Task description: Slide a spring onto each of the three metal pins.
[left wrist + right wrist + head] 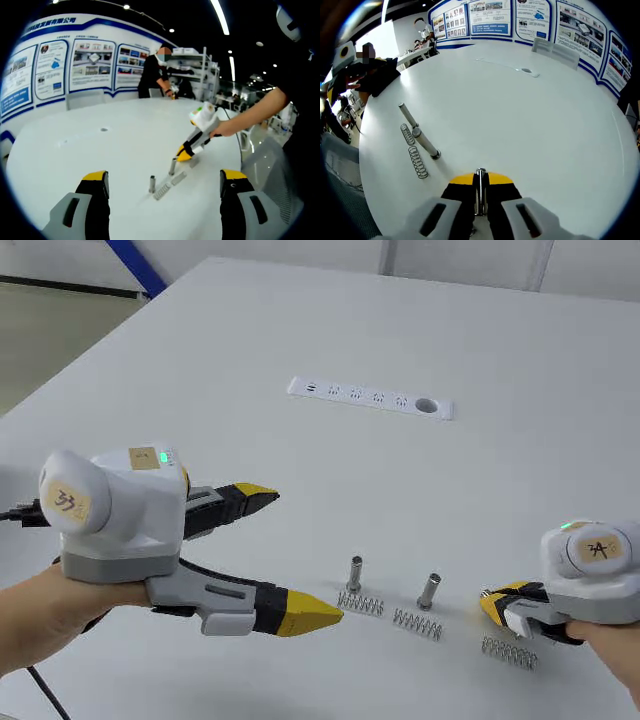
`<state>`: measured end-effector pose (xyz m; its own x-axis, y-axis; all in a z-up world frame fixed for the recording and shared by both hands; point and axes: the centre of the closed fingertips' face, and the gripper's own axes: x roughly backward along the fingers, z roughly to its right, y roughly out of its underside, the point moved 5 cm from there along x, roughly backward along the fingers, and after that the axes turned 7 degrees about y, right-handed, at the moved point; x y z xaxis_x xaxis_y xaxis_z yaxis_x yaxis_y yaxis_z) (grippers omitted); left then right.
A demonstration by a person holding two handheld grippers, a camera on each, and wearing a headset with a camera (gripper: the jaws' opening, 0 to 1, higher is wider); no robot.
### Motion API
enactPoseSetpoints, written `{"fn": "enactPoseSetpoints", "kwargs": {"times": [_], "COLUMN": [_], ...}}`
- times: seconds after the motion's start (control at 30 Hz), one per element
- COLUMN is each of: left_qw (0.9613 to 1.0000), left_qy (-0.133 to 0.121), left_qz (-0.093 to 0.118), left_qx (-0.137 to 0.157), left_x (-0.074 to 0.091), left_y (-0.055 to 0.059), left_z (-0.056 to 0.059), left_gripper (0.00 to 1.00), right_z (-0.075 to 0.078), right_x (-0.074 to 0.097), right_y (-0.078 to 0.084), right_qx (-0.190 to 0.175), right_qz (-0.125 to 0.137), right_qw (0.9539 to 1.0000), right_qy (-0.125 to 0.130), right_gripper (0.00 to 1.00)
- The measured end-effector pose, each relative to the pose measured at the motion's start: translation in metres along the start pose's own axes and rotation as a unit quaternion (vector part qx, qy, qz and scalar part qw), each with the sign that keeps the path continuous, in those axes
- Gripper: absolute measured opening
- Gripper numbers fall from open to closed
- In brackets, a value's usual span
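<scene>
A white bench (250,330) seen from above. The left gripper (305,553) hovers over its near edge, jaws spread wide and empty. The right gripper (492,602) has its jaws closed on a metal pin (479,192). Between the grippers, a second pin (355,570) and a third pin (429,590) stand upright. A row of three springs (417,624) lies just in front of them. A power strip (370,398) lies mid-bench.

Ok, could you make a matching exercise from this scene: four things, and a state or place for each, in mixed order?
Things:
1. left gripper
2. right gripper
3. middle spring
4. power strip

States or places:
A. shut on a pin
B. far across the table
C. lying flat by a standing pin
D. open, holding nothing

Pairs: 1-D, 2-A, 3-C, 4-B
</scene>
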<state>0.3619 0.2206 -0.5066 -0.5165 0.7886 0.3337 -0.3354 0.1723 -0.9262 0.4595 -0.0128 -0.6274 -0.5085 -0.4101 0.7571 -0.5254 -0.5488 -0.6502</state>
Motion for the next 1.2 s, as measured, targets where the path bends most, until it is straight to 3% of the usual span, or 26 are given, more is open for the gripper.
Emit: {"fn": "enactPoseSetpoints", "kwargs": {"times": [0.37,0.63,1.03,1.2], "left_qw": [1.0,0.9999,1.0,0.9999], "left_qy": [-0.001,0.003,0.005,0.007], "left_qz": [0.003,0.01,0.002,0.004], "left_qx": [-0.001,0.001,-0.007,-0.008], "left_x": [0.001,-0.001,-0.001,0.0], "left_y": [-0.002,-0.004,-0.005,-0.006], "left_z": [0.002,0.007,0.013,0.014], "left_gripper": [0.93,0.94,0.94,0.93], "right_z": [-0.002,0.002,0.003,0.004], "right_x": [0.001,0.012,0.027,0.032], "right_y": [-0.003,-0.007,-0.007,-0.009], "right_qx": [0.008,0.003,0.008,-0.008], "right_qz": [0.012,0.04,0.068,0.082], "right_qw": [0.9999,0.9992,0.9976,0.9966], "right_qy": [-0.003,0.001,0.004,0.0], "right_gripper": [0.07,0.07,0.07,0.07]}}
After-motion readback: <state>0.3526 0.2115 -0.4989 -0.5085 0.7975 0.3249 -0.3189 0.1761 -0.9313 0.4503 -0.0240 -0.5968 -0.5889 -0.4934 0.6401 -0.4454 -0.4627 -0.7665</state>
